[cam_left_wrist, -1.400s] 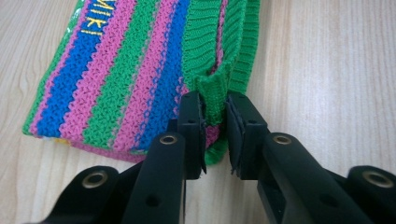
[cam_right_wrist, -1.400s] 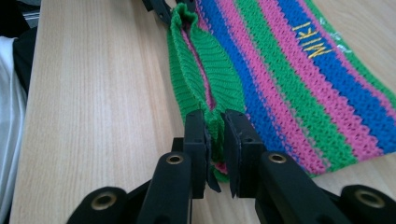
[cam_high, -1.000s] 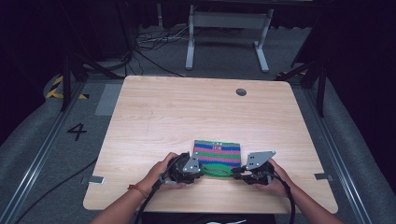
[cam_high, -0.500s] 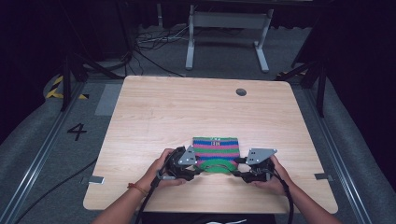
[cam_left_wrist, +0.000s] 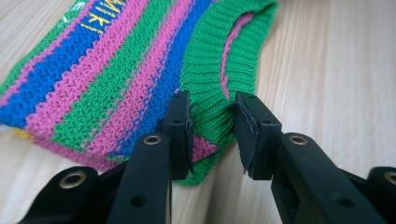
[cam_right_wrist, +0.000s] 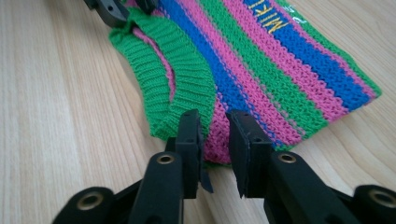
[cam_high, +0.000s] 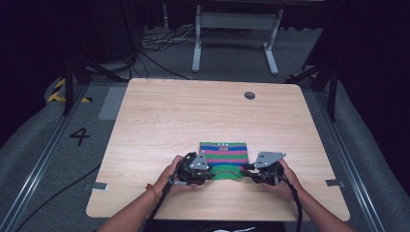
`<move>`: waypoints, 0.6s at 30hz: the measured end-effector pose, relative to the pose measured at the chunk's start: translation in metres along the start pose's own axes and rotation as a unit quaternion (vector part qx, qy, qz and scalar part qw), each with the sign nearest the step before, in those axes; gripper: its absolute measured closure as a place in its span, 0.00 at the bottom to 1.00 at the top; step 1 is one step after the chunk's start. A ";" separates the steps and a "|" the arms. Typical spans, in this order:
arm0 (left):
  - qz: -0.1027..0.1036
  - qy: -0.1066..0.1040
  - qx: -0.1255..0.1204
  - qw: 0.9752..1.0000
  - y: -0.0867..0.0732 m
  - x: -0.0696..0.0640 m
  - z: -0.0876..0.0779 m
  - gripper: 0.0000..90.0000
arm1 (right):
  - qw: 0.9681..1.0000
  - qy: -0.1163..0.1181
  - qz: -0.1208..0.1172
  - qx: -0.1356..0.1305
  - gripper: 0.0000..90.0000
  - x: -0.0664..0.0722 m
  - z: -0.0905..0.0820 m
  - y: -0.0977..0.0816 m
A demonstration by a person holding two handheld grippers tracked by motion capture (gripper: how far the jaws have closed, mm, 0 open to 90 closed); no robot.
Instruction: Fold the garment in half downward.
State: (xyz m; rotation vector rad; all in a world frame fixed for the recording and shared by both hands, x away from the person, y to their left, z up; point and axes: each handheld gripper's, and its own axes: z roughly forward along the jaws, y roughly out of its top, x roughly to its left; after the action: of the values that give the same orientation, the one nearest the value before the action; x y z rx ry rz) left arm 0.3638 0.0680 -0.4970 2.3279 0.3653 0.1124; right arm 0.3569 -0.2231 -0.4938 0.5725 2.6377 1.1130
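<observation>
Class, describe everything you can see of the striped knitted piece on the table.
The knitted piece lies flat near the table's front edge, folded into a rough rectangle. It looks like yarn knitted in green, pink and blue stripes, with a ribbed green band along the near edge and yellow lettering on a blue stripe. The left gripper and right gripper each have a near corner between their jaws, which have just been closing.

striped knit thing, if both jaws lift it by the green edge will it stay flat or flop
The striped knit piece is soft yarn, folded in layers, so it will likely sag and unfold. Its ribbed green edge already bunches, so it probably stretches. The coarse knit looks unlikely to slip.
</observation>
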 end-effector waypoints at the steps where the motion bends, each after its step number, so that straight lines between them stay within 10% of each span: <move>1: 0.001 0.001 0.001 1.000 0.000 0.000 0.000 0.75 | 1.000 0.001 0.002 0.002 0.83 -0.001 0.000 0.000; 18: 0.033 0.103 0.054 0.993 -0.002 0.000 -0.053 0.31 | 0.999 -0.033 -0.009 0.014 0.51 -0.005 -0.037 0.009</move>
State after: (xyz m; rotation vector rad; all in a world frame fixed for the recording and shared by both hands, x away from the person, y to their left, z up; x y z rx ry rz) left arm 0.3534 0.1049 -0.4610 2.4425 0.4055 0.3756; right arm 0.3506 -0.2433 -0.4614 0.5799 2.6008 1.0355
